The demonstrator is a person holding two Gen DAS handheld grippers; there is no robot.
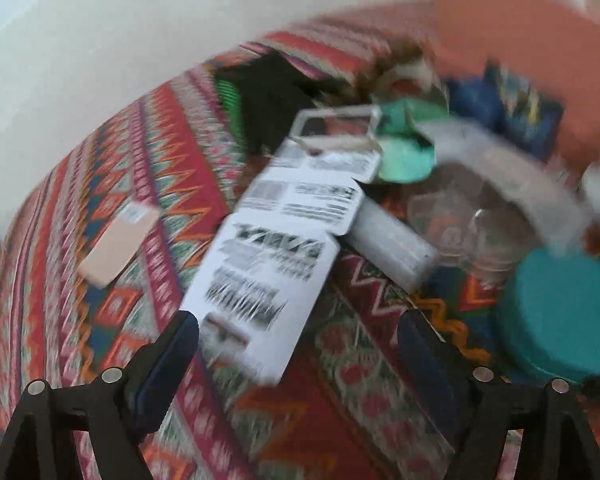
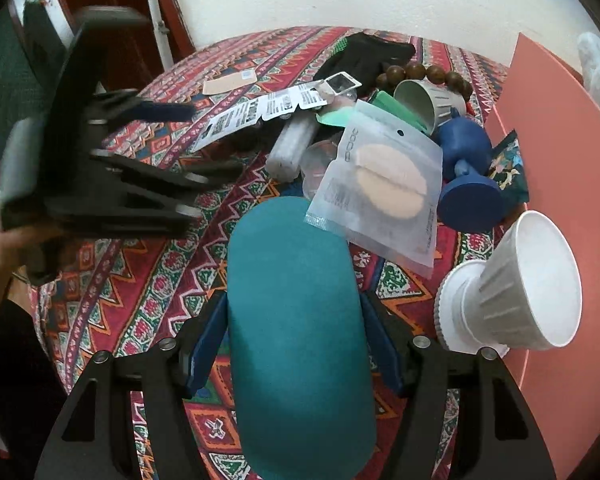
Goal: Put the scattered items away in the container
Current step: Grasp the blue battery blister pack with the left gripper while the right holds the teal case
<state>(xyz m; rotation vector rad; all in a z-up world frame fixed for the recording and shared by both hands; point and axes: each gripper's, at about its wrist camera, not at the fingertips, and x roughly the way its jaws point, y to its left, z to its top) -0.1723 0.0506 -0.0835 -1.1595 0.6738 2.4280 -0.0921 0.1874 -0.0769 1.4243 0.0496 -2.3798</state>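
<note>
A: Reading from the left, what does the figure show first?

B: The left gripper (image 1: 298,334), its jaws spread wide and empty above the patterned cloth (image 2: 140,280). A white printed card (image 1: 260,292) lies between and just beyond the fingers, not touched by either. The left view is blurred, so finer detail cannot be read.

A: And at centre?

B: The right gripper (image 2: 294,340), its two blue pads closed against the sides of a long teal case (image 2: 300,340). The case is held above the cloth, pointing forward along the fingers.

A: Where do the other items lie?

B: Past the case: a clear pouch holding a beige puff (image 2: 376,188), a white tube (image 2: 292,148), a blue dumbbell (image 2: 466,168), a string of brown beads (image 2: 420,72), and a black glove (image 2: 364,56). A white ribbed cup (image 2: 528,280) lies tipped at the right.

A: And the container?

B: Probably the coral-coloured bin (image 2: 560,160) at the far right edge; only its wall and rim show.

A: Which step is in hand?

B: By appearance, carrying: the case is gripped but not yet in the bin. The next move calls for swinging right, clearing the tipped cup, then releasing over the rim. The left tongs seem placed to close on the card.
</note>
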